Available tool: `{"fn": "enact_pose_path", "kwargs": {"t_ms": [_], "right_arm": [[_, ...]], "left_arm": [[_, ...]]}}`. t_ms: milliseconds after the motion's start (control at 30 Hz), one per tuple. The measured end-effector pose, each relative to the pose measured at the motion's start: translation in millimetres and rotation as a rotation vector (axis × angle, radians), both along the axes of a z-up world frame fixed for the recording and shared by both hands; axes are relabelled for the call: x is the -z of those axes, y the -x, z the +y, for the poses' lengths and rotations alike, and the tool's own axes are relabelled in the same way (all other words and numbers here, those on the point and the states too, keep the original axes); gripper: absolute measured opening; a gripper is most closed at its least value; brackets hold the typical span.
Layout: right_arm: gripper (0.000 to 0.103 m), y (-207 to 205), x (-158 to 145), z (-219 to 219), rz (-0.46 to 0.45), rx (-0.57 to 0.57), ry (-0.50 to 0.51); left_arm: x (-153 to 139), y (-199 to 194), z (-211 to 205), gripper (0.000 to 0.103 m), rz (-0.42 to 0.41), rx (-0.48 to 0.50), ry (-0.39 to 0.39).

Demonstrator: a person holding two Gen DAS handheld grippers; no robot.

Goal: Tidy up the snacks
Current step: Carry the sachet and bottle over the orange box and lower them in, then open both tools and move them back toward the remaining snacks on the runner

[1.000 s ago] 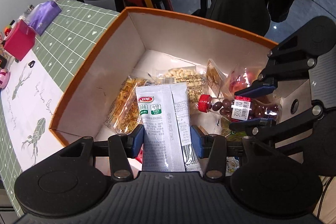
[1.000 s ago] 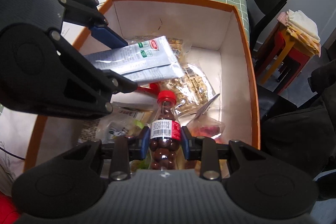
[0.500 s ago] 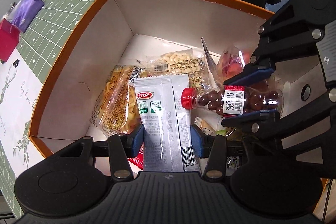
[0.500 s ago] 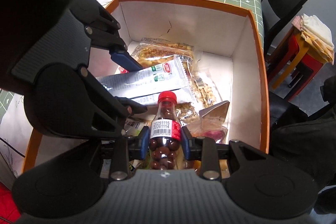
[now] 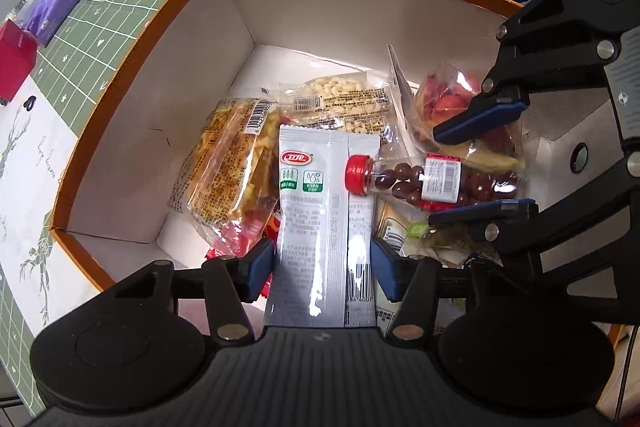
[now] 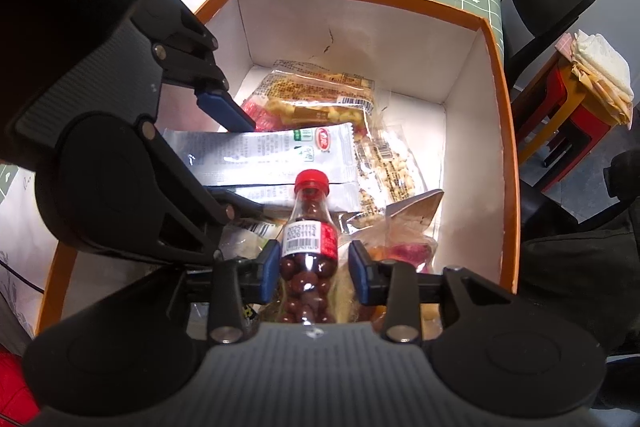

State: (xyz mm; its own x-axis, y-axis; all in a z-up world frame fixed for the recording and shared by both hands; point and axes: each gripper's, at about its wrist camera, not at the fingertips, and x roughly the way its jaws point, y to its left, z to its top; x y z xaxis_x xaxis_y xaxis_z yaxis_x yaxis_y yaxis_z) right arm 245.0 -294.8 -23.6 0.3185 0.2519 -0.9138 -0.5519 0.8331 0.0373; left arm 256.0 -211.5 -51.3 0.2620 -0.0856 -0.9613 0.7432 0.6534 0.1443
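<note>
Over the box [image 5: 132, 131], the left wrist view shows the left gripper [image 5: 324, 263] with its jaws just opened: a grey sachet [image 5: 316, 227] lies between the blue pads, with a sliver of gap on each side, so nothing is pinched. Beside it the right gripper [image 5: 480, 167] straddles a red-capped bottle [image 5: 420, 181] of brown balls lying across other packets near the box's right wall. A yellow snack bag [image 5: 228, 171] sits left of the sachet. From the right wrist view, the right gripper [image 6: 314, 269] has also just spread; the bottle [image 6: 308, 231] stands between the pads, touching neither. The sachet [image 6: 264, 157] lies flat past the cap, under the left gripper [image 6: 236, 163], on the packets filling the box [image 6: 500, 147].
</note>
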Motion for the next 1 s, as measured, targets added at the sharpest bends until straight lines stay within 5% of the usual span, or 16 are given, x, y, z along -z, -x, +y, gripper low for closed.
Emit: {"fn": "enact_pose_path", "kwargs": {"t_ms": [333, 633, 1000], "right_arm": [[0.046, 14, -16, -1, -0.027, 0.023, 0.002], [0.059, 42, -41, 21, -0.097, -0.004, 0.063], [0.062, 80, -76, 63, -0.201, 0.060, -0.028]], "left_arm": [[-32, 19, 16, 0.068, -0.049, -0.009, 0.047], [-76, 58, 34, 0.068, -0.197, -0.019, 0.072], [-132, 105, 104, 0.068, -0.351, -0.211, 0.164]]}}
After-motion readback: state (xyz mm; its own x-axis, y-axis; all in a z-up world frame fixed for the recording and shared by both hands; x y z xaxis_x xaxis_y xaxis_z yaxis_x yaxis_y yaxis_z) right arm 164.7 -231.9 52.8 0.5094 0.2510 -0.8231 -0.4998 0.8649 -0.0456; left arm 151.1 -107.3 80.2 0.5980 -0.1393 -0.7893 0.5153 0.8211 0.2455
